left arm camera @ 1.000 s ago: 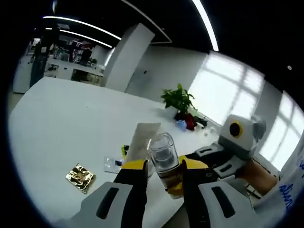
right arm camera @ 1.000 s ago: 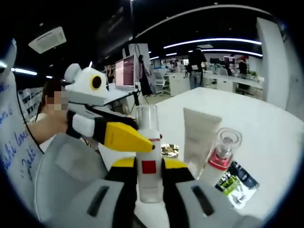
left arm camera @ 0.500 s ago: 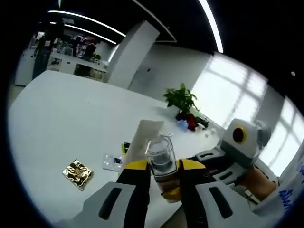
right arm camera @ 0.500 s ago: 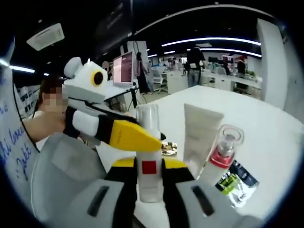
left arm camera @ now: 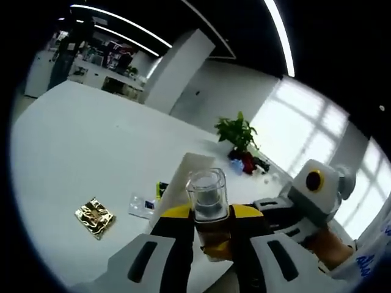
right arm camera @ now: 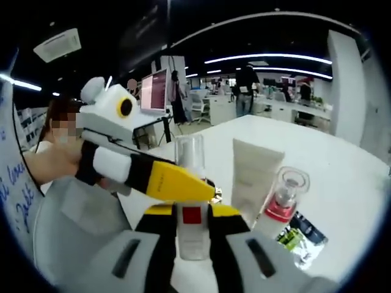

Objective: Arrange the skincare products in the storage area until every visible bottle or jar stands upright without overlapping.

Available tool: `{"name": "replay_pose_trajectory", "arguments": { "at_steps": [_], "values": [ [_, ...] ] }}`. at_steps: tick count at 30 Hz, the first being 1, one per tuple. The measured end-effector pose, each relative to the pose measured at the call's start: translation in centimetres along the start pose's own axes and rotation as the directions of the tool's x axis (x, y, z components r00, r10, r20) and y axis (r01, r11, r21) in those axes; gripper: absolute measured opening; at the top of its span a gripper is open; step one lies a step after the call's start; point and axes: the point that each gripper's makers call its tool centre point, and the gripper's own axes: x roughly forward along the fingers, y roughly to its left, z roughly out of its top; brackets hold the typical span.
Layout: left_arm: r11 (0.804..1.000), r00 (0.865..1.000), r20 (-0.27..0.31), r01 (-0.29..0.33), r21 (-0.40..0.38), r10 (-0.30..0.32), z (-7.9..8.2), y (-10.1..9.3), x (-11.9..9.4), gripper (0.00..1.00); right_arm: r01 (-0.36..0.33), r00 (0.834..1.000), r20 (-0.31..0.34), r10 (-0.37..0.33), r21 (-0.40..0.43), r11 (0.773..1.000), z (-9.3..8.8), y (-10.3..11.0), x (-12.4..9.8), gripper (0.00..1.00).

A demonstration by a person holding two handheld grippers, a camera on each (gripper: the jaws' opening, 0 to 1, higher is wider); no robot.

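Left tongs [left arm camera: 211,227] are clamped on a clear-capped bottle [left arm camera: 209,207], held upright above the white table [left arm camera: 73,146]. Behind the bottle a white tube [left arm camera: 183,180] stands; a gold foil [left arm camera: 93,215] lies on the table left of it, a small packet [left arm camera: 142,206] between them. Right of the bottle, the other tongs reach in.

Right tongs [right arm camera: 192,224] grip a bottle with a red square label [right arm camera: 191,210], upright. Right of that bottle stand the tube [right arm camera: 253,174] and a pink-collared pump bottle [right arm camera: 282,198], a dark sachet [right arm camera: 299,231] by its foot. Left tongs cross in front, yellow finger [right arm camera: 171,182] against the bottle.
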Motion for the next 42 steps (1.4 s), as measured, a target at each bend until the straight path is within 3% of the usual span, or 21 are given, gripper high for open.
{"name": "replay_pose_trajectory", "arguments": {
  "at_steps": [13, 17, 28, 30, 34, 42],
  "values": [
    [0.999, 0.999, -0.034, 0.019, 0.034, -0.018, -0.3, -0.6, 0.2, 0.17, 0.005, 1.000, 0.020, -0.005, -0.012, 1.000, -0.2, -0.2, 0.1, 0.20],
    [0.996, 0.996, -0.084, 0.036, 0.078, -0.030, -1.0, -0.9, 0.3, 0.17, -0.002, 1.000, 0.010, 0.002, -0.005, 1.000, -0.7, -0.2, -0.1, 0.21],
    [0.982, 0.990, -0.134, -0.019, 0.188, 0.045, -1.1, 2.2, -0.1, 0.17, 0.003, 0.999, -0.054, -0.003, 0.012, 1.000, -2.5, -0.7, -2.0, 0.20],
    [0.982, 0.989, -0.137, -0.021, 0.189, 0.047, -1.0, 2.5, -0.3, 0.17, 0.006, 0.999, -0.047, -0.004, 0.029, 1.000, -2.3, -0.9, -2.5, 0.21],
    [0.968, 0.982, -0.175, -0.021, 0.250, 0.066, -1.6, 3.1, -0.3, 0.17, -0.013, 0.999, 0.030, 0.011, 0.085, 0.996, -0.6, -1.0, -3.3, 0.21],
    [0.937, 0.967, -0.255, 0.079, 0.341, 0.011, -3.5, 1.4, 0.2, 0.17, -0.091, 0.991, 0.107, 0.079, 0.114, 0.989, 1.9, 0.0, -3.5, 0.24]
  ]
}}
